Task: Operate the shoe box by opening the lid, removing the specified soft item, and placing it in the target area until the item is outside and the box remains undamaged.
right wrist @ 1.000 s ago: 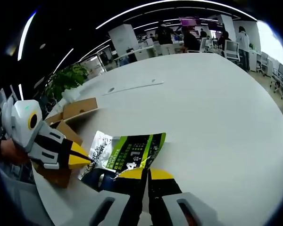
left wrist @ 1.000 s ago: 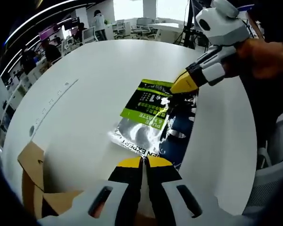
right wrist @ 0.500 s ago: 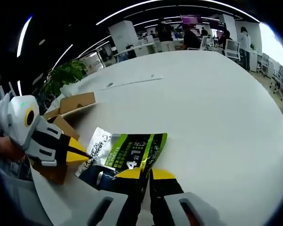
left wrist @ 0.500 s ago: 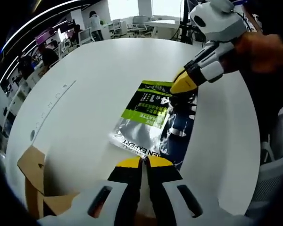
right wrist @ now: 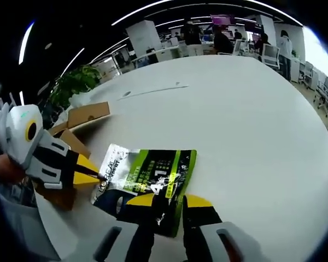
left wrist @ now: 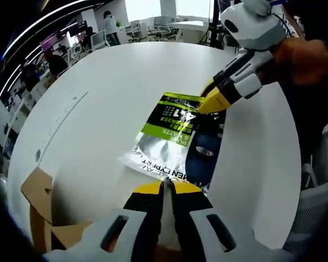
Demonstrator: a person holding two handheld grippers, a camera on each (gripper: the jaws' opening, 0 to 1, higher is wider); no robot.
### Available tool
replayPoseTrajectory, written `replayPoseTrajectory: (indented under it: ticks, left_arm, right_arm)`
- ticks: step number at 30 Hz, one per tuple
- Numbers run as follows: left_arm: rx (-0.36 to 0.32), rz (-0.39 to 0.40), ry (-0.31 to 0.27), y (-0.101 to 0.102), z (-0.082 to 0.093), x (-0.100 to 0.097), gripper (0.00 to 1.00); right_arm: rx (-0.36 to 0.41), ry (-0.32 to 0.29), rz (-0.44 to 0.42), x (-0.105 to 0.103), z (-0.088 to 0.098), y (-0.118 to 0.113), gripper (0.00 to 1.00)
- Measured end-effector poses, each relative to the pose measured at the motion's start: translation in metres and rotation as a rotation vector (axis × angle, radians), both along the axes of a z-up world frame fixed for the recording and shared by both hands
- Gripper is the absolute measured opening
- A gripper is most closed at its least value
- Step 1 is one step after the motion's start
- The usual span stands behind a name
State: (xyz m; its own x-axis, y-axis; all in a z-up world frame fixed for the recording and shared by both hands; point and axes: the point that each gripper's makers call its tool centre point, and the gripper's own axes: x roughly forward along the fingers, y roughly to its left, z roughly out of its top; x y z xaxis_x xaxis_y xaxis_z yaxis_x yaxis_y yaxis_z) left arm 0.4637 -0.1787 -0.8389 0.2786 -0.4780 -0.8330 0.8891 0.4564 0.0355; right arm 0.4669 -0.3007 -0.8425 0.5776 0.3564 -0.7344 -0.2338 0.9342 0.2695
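1. The white round bench (left wrist: 115,98) carries everything. In the left gripper view the camera has barely moved over the last half second.
2. The open cardboard box (right wrist: 79,117) sits at the bench's edge, lid flaps up, by the left claw. It looks undamaged as far as it shows.
3. The pouch (left wrist: 177,136), the soft item, lies flat on the bench, well outside the box. Half a second ago its dark end was bunched up under the right claw; now it has dropped and spread out.
4. The right claw (right wrist: 164,201) has just let go: its yellow tips, pressed on the pouch a moment ago, now stand spread with the pouch's edge lying loose between them. That reads as the release, so the placing step looks finished.
5. The left claw (left wrist: 165,188) stays pressed together, holding nothing, its tips just short of the pouch's silver corner.
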Motion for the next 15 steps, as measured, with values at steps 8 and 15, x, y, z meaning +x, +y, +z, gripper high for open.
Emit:
replayPoseTrajectory:
  ticks: [8,15]
  left_arm:
    - [0.001,0.001,-0.002,0.000,0.002,-0.001,0.05]
    - [-0.015,0.033,0.007,0.003,0.007,0.000,0.09]
  right_arm:
    - [-0.006,0.006,-0.011,-0.007,0.004,-0.002,0.19]
    - [-0.014,0.013,-0.014,-0.014,0.005,0.000,0.20]
